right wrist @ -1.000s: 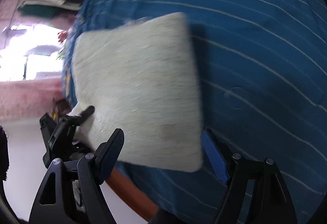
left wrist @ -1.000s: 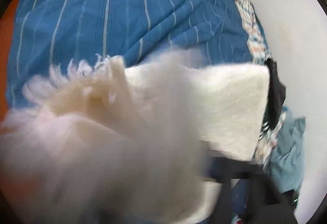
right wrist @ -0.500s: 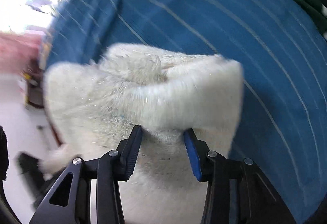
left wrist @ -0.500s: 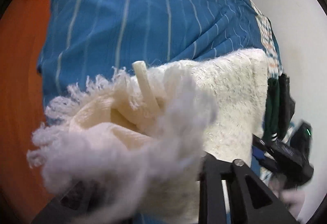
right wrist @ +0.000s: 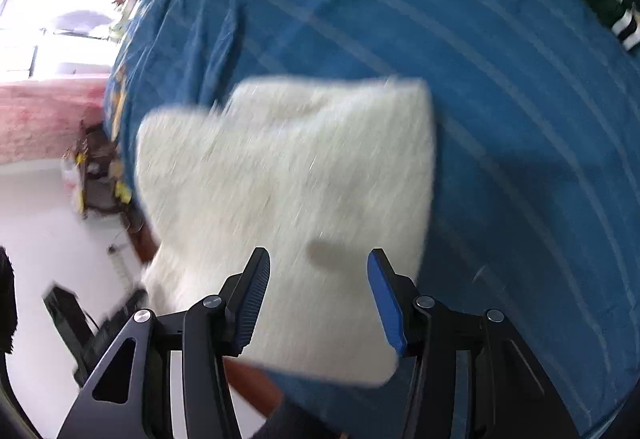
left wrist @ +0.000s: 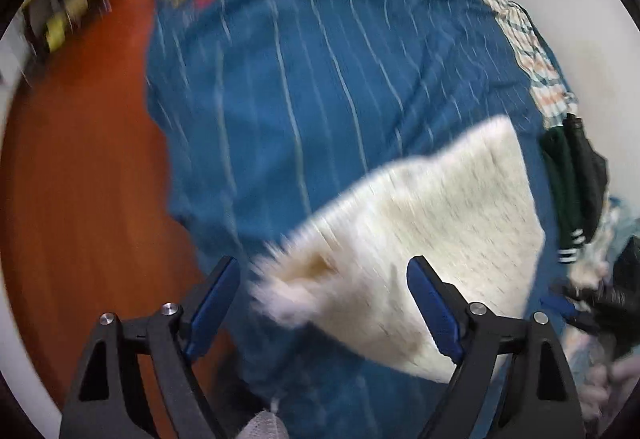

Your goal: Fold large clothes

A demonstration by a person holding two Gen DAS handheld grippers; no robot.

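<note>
the landmark here is the blue striped bedspread (left wrist: 320, 87), which covers a bed and hangs over the orange-brown floor (left wrist: 80, 179) on its left edge. going left to right in the left wrist view: floor, then the bedspread's hanging edge, then the cream fuzzy garment (left wrist: 420, 251), folded into a compact wedge and lying on the bedspread's lower right part. right of it, at the bedspread's right edge, sits a dark green garment with white stripes (left wrist: 564, 191), probably waiting its turn

the left tool (left wrist: 324, 303) hangs above the garment's fringed left corner with its blue pads spread wide; its jaws have just been opening, and nothing is pinched between them now, the fringe lying loose below. that reads as a release: the corner was set down so the fold can rest flat on the bedspread

in the right wrist view, bright window light (right wrist: 52, 35) lies beyond the bedspread's left edge, then the cream garment fills the middle, with bare blue stripes to its right. the right tool (right wrist: 318, 295) hovers over the garment's near edge, pads partly spread and, as far as the blur allows, not pressing the cloth; its jaws have opened slightly. my guess is that hand also let go, leaving the folded piece settled near the bedspread's edge, so this item looks finished or nearly so
</note>
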